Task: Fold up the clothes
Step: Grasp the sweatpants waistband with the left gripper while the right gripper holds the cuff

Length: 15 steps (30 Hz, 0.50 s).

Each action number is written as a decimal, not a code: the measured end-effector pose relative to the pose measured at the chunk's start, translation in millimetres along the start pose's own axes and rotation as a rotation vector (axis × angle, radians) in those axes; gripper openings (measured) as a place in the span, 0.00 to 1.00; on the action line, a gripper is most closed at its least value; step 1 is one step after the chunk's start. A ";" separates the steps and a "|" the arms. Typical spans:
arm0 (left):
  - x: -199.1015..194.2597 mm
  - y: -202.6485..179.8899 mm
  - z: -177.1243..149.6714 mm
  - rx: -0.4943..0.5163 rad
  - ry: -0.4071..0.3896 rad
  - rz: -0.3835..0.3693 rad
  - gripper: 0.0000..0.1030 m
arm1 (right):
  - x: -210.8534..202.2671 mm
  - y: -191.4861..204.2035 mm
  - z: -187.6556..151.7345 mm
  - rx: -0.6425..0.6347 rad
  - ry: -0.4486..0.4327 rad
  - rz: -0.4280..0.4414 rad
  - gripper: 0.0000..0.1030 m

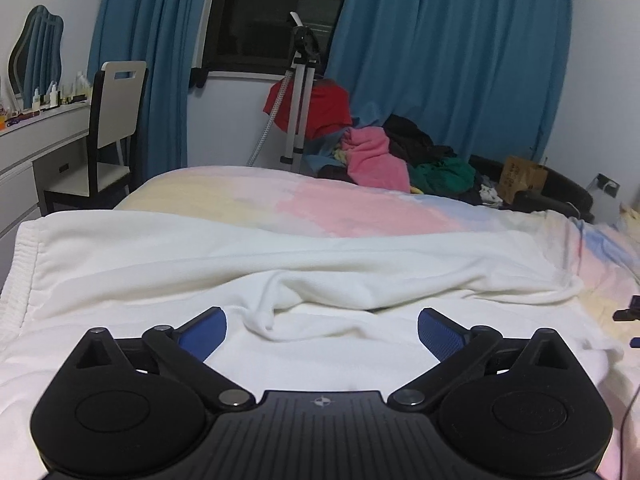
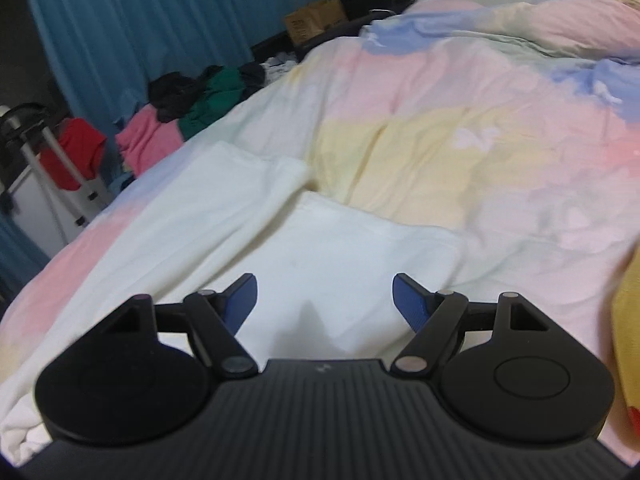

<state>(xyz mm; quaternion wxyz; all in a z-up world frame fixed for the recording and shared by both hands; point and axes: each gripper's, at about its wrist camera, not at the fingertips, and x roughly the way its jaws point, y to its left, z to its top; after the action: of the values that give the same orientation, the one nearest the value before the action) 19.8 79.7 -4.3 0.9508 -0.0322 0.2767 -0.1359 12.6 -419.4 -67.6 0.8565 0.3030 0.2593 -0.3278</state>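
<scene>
Left wrist: elastic waistband of white garment; right: hems; both jaws wide, empty.

Bed fills both wrist views, covered by pastel quilt in pink, yellow, blue and pale green patches. White garment lies directly on quilt, spread wide, elastic waistband at 9 o'clock in left view, loose fold bunched at centre. In right view same garment shows two leg-like panels side by side, reaching toward 11 o'clock. Yellow fabric on quilt at 3 o'clock edge of right view, red patch at its lower end. Quilt rumpled toward 1 o'clock.
</scene>
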 end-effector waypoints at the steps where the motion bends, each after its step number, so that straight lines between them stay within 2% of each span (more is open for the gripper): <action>1: -6.1 0.8 -2.5 -0.005 0.000 0.009 1.00 | 1.8 -5.4 -0.2 0.026 0.006 -0.001 0.74; 6: -33.8 15.8 -13.3 -0.056 0.025 0.069 1.00 | 14.8 -42.2 -7.5 0.249 0.063 0.019 0.74; 9: -52.7 39.7 -14.6 -0.134 0.022 0.105 1.00 | 22.3 -63.2 -12.2 0.384 0.090 0.046 0.75; 11: -63.9 62.5 -13.8 -0.216 0.020 0.126 1.00 | 28.3 -72.8 -15.0 0.449 0.101 0.085 0.74; 12: -69.6 76.7 -13.4 -0.271 0.025 0.139 1.00 | 32.6 -75.1 -15.9 0.469 0.109 0.108 0.67; 15: -82.8 127.5 -16.2 -0.466 0.072 0.197 1.00 | 46.2 -78.2 -16.4 0.505 0.128 0.166 0.59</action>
<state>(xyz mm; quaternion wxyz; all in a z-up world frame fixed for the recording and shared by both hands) -25.3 225.4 7.4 0.9159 -0.2183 0.3361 0.0238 -17.6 -473.8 -135.8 0.7596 0.5473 0.1972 -0.2909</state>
